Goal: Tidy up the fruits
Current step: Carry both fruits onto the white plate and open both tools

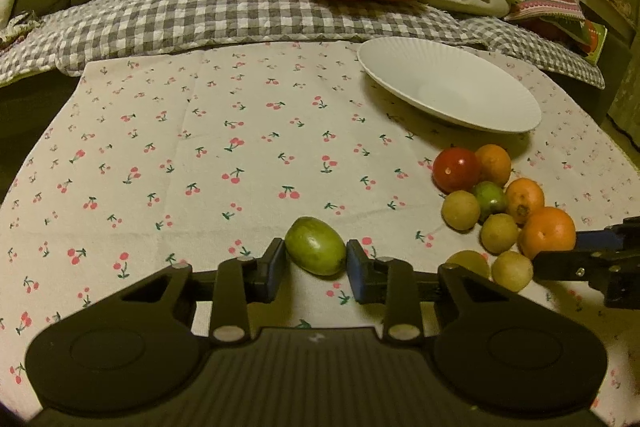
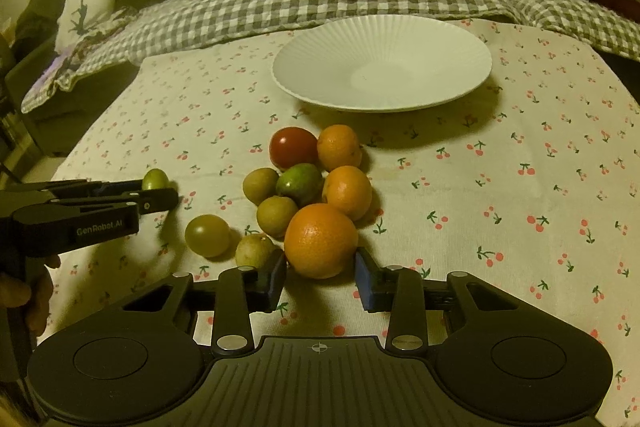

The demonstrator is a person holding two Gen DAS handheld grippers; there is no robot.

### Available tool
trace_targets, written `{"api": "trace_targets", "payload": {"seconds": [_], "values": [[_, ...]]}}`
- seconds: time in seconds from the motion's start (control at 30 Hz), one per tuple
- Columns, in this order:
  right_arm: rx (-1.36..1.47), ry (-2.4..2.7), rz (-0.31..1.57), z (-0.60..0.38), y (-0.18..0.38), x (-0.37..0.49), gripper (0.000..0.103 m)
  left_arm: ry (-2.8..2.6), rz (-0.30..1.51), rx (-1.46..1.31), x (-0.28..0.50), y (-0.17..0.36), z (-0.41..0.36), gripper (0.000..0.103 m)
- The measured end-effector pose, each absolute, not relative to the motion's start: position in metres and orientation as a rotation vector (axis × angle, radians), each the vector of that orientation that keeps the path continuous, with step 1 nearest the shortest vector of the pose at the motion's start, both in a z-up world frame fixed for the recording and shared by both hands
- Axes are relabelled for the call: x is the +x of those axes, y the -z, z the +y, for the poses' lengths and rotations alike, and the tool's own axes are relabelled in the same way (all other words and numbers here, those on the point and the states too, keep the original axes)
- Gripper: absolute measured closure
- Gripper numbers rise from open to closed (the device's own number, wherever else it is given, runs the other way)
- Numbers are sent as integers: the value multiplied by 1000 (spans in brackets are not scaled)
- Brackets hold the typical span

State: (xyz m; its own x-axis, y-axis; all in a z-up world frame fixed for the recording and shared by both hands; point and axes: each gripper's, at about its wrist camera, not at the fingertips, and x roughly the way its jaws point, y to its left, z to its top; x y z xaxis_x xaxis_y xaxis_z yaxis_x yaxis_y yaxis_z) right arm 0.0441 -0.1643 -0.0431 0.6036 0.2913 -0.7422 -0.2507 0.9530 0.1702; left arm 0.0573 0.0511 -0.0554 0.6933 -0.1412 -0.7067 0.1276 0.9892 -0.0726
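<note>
Sitting between left tool (image 1: 316, 259) pads: green fruit (image 1: 315, 251).

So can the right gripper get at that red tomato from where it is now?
Probably not directly. The right gripper is closed on the big orange, and other fruits crowd in front of the red tomato.

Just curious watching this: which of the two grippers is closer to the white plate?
Right. The right gripper sits at the big orange, straight before the white plate; the left gripper is off to the side.
</note>
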Motion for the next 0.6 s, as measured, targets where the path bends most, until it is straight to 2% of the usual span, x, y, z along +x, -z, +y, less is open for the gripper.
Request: {"api": "trace_targets", "payload": {"seconds": [0.6], "values": [[49,-310,819,-173,12,63,68,189,778,-49,74,34,29,72]]}}
